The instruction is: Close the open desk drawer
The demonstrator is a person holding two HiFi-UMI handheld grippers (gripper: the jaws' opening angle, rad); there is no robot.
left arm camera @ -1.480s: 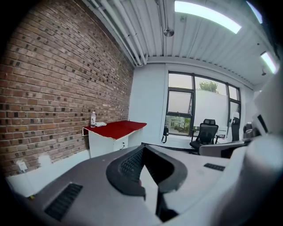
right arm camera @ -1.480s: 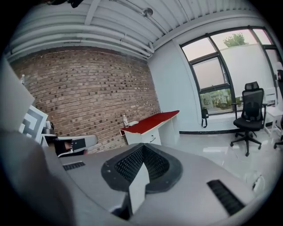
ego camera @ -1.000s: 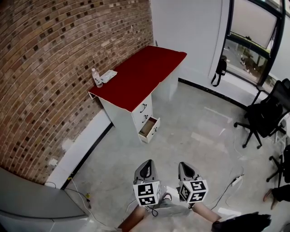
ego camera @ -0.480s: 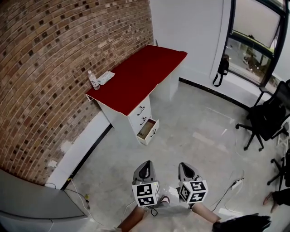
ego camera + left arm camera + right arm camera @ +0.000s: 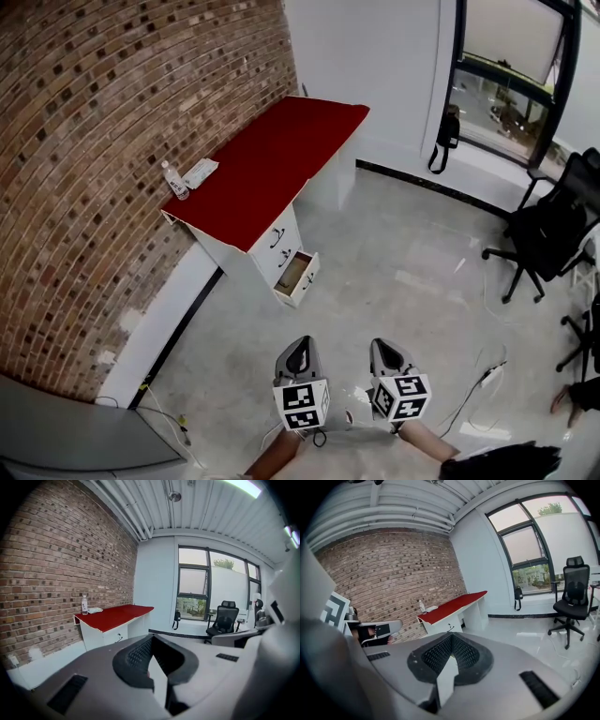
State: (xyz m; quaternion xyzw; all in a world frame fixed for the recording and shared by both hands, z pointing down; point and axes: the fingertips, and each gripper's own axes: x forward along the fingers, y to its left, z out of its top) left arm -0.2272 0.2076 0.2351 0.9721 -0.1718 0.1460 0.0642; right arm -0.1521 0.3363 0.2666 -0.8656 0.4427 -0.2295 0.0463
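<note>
The drawer (image 5: 296,276) is standing pulled out, lowest in the white stack under the near end of the red-topped table (image 5: 281,155), which is sitting against the brick wall (image 5: 84,141). The left tongs (image 5: 299,354) and right tongs (image 5: 385,354) are hovering side by side, well apart from the drawer, each pressed together and gripping nothing. A bottle (image 5: 173,181) is standing at the table's near wall-side corner.

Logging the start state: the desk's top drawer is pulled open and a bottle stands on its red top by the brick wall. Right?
No: the bottom drawer is the open one, as the head view shows. The bottle does stand on the desk's red top by the brick wall.
</note>
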